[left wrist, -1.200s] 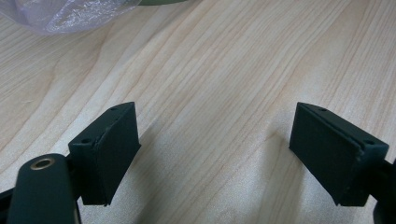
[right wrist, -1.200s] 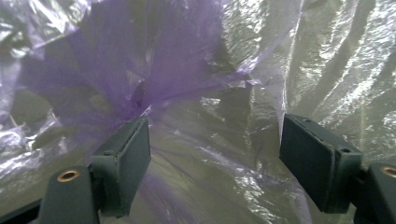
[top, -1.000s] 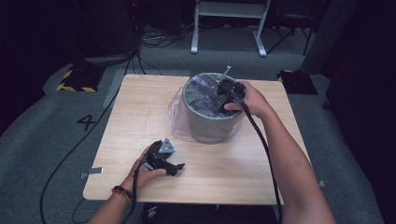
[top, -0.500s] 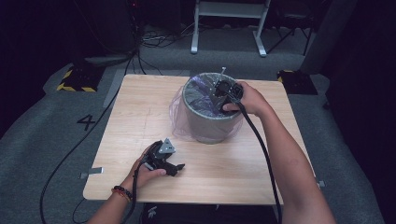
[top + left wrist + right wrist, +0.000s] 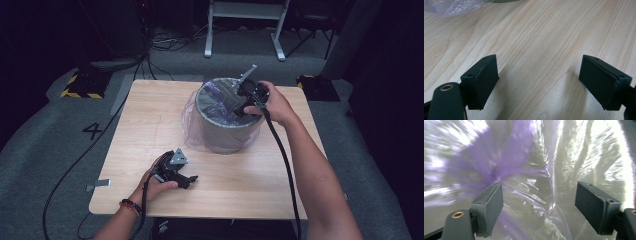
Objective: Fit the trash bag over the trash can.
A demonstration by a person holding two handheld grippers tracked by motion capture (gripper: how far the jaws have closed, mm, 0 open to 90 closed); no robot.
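Observation:
A grey round bin (image 5: 222,131) stands on the wooden table (image 5: 150,120), lined with a thin purple plastic bag (image 5: 220,100) whose edge hangs over the rim. My right gripper (image 5: 239,102) reaches into the bin's mouth from the right, open; between its jaws the crinkled bag (image 5: 534,190) lies close, not pinched. My left gripper (image 5: 187,179) rests near the table's front edge, open over bare wood (image 5: 536,50). A corner of the bag (image 5: 456,6) shows at the top of the left gripper view.
Cables trail from both grippers off the front of the table. Grey carpet surrounds the table, with a white metal stand (image 5: 245,25) behind it and a yellow-black striped block (image 5: 80,85) at the back left.
The right gripper has dipped slightly further into the bin's mouth. The left gripper has stayed where it was.

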